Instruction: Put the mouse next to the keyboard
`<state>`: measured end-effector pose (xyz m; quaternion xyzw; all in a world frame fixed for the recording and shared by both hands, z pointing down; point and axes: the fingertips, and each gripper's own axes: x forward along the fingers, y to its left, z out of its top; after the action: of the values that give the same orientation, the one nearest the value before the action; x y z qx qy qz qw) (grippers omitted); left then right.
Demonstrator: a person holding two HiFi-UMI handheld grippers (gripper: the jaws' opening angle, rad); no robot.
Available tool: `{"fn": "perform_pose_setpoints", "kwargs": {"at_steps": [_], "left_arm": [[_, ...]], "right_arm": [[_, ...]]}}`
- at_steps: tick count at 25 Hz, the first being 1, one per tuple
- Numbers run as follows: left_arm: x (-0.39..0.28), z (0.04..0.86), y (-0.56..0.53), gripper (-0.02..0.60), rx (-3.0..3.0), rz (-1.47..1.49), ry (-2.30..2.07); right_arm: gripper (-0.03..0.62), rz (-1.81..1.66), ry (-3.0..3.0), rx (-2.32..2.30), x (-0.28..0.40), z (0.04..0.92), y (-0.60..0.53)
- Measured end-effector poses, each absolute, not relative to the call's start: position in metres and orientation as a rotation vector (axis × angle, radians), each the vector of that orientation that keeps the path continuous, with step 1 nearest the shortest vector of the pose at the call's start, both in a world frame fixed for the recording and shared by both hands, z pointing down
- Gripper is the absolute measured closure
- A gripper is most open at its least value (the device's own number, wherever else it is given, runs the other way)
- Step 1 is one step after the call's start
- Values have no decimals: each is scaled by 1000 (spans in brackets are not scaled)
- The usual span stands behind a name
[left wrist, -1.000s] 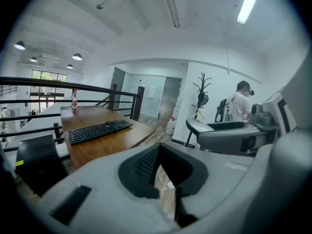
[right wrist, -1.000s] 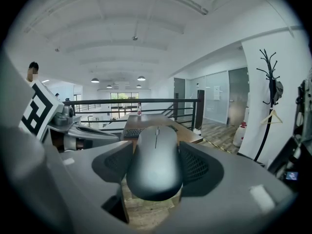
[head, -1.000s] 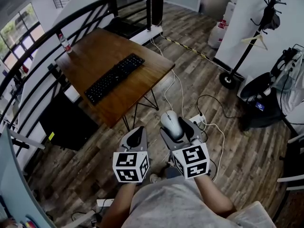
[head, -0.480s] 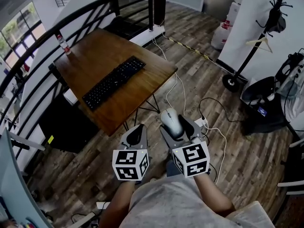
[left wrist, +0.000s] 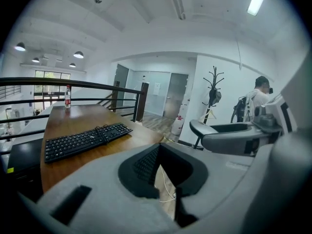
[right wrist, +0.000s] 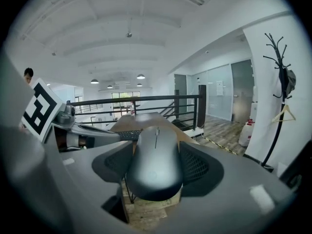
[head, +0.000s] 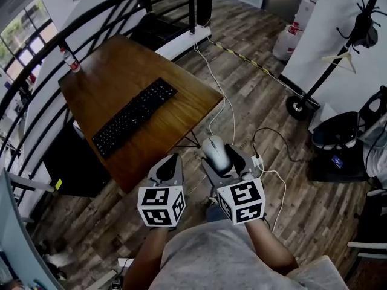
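A grey computer mouse (head: 216, 154) is held in my right gripper (head: 221, 157), shut on its sides, over the wooden floor in front of the table's near corner. In the right gripper view the mouse (right wrist: 155, 162) fills the space between the jaws, nose pointing at the table. The black keyboard (head: 134, 116) lies slantwise on the brown wooden table (head: 115, 71), up and left of both grippers. My left gripper (head: 169, 167) hovers beside the right one, shut on nothing. Beyond its jaws in the left gripper view (left wrist: 163, 172) lies the keyboard (left wrist: 85, 139).
A small bottle (head: 68, 59) stands at the table's far left corner. A black railing (head: 91, 20) curves behind the table. White cables and a power strip (head: 256, 160) lie on the floor to the right. A coat stand (head: 329, 59) and a black chair (head: 341, 132) are farther right.
The table and keyboard have slid left and grown larger in the head view as the person stepped nearer. Both grippers keep their pose; the mouse stays held.
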<state>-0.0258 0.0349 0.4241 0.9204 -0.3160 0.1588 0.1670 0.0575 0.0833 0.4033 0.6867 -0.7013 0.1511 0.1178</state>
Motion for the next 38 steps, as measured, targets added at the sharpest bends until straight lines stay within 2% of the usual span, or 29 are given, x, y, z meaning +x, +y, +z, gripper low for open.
{"fn": "perform_pose_setpoints", "kwargs": {"at_steps": [9,18,38], "left_arm": [[40,428,-27,589,2535,482,-1002],[62,435,-60,588,2451,495,-1143],[20,454,-145,588,2287,428,-1389]], "right_arm": [[290,495,-2135,1875,122,409,15],[290,521,-2239,1759,154,416,-28],[290,496,-2305,1530,142,445,-139]]}}
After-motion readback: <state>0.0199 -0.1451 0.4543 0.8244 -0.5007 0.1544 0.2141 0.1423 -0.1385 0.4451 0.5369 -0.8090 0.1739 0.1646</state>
